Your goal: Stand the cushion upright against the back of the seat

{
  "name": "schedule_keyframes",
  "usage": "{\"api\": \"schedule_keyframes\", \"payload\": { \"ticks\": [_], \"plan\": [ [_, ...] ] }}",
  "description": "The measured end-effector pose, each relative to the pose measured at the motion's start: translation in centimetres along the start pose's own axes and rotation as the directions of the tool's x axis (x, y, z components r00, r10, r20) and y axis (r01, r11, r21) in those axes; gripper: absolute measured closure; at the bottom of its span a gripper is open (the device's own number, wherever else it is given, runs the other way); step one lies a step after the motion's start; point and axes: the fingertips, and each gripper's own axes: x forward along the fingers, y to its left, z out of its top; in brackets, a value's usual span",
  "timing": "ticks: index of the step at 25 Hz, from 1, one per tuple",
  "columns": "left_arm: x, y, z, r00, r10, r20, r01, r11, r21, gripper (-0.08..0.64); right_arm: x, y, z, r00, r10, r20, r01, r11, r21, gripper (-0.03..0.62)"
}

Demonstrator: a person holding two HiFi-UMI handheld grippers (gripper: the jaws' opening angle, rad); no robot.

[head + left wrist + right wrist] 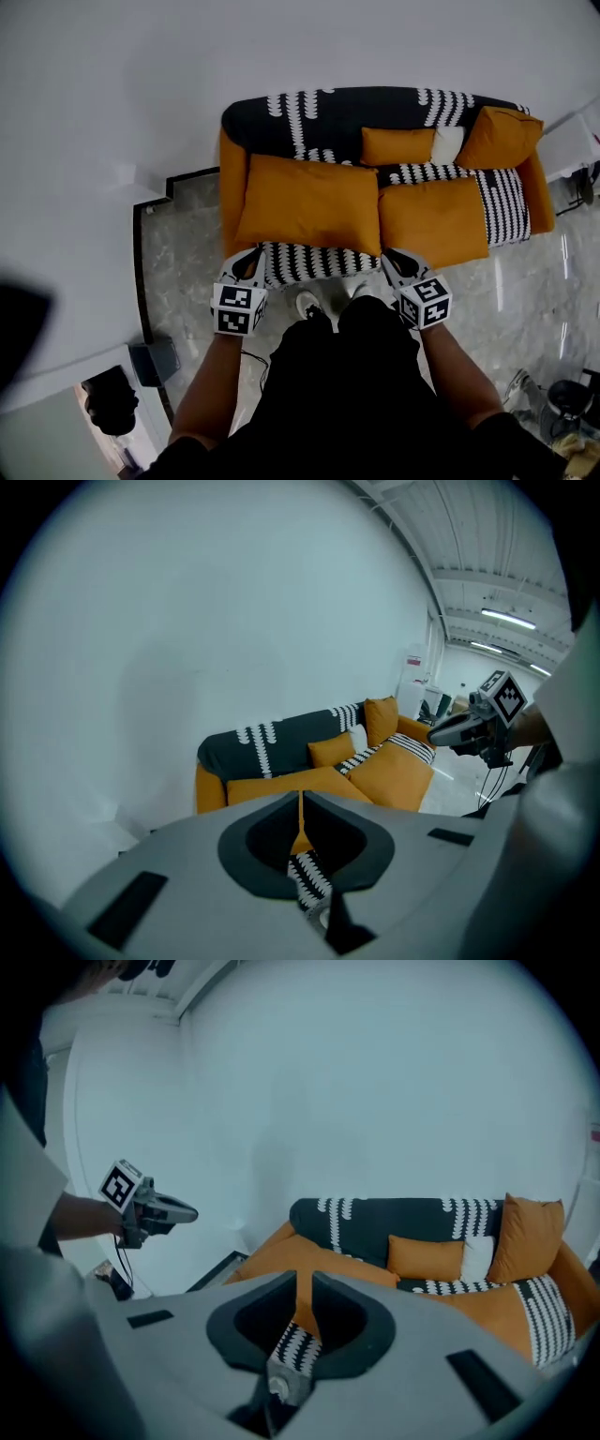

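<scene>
Two large orange cushions lie flat on the sofa seat, one on the left (307, 202) and one on the right (433, 220). The black-and-white sofa back (337, 117) stands behind them. My left gripper (247, 262) hovers at the front left corner of the left cushion (272, 785), shut and empty. At the seat's front edge, where the two cushions meet, my right gripper (397, 263) is also shut and empty. In the left gripper view the jaws (301, 803) close together over the cushion's edge. The right gripper view shows its jaws (303, 1288) before the left cushion (281, 1255).
A small orange cushion (397, 145), a white one (447, 143) and another orange one (500, 137) lean against the sofa back. Orange arms (228, 187) close both ends. A white wall lies behind, marble floor (183, 262) in front, and a dark box (155, 361) at lower left.
</scene>
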Motion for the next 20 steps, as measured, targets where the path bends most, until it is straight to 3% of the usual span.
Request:
{"api": "schedule_keyframes", "payload": {
  "ticks": [4, 6, 9, 10, 14, 17, 20],
  "plan": [
    [1.9, 1.5, -2.4, 0.998, -0.010, -0.061, 0.008, 1.000, -0.030, 0.540, 2.1, -3.3, -2.8, 0.992, -0.064, -0.104, 0.060, 0.997, -0.043, 0.544],
    [2.9, 2.3, -3.4, 0.997, -0.014, -0.074, 0.007, 0.996, -0.084, 0.538, 3.3, -4.6, -4.5, 0.986, -0.071, -0.152, 0.064, 0.997, -0.051, 0.493],
    [4.4, 3.5, -4.9, 0.996, -0.024, -0.087, 0.006, 0.981, -0.194, 0.443, 5.7, -5.3, -7.6, 0.971, -0.068, -0.230, 0.049, 0.995, -0.086, 0.468],
    [4.9, 3.9, -5.4, 0.995, -0.017, -0.094, -0.002, 0.979, -0.203, 0.440, 6.7, -5.4, -8.8, 0.963, -0.064, -0.261, 0.040, 0.994, -0.099, 0.460],
    [7.6, 4.7, -7.8, 0.988, 0.018, -0.155, -0.041, 0.988, -0.147, 0.426, 11.2, -6.0, -13.7, 0.926, -0.062, -0.371, 0.000, 0.986, -0.164, 0.423],
    [10.3, 4.0, -10.0, 0.979, -0.012, -0.201, -0.018, 0.989, -0.149, 0.394, 14.4, -6.4, -16.1, 0.905, -0.070, -0.420, -0.028, 0.975, -0.221, 0.393],
    [12.5, 2.9, -11.1, 0.972, -0.027, -0.234, 0.013, 0.998, -0.062, 0.388, 17.6, -5.8, -17.0, 0.901, -0.087, -0.425, -0.055, 0.948, -0.312, 0.377]
  ]
}}
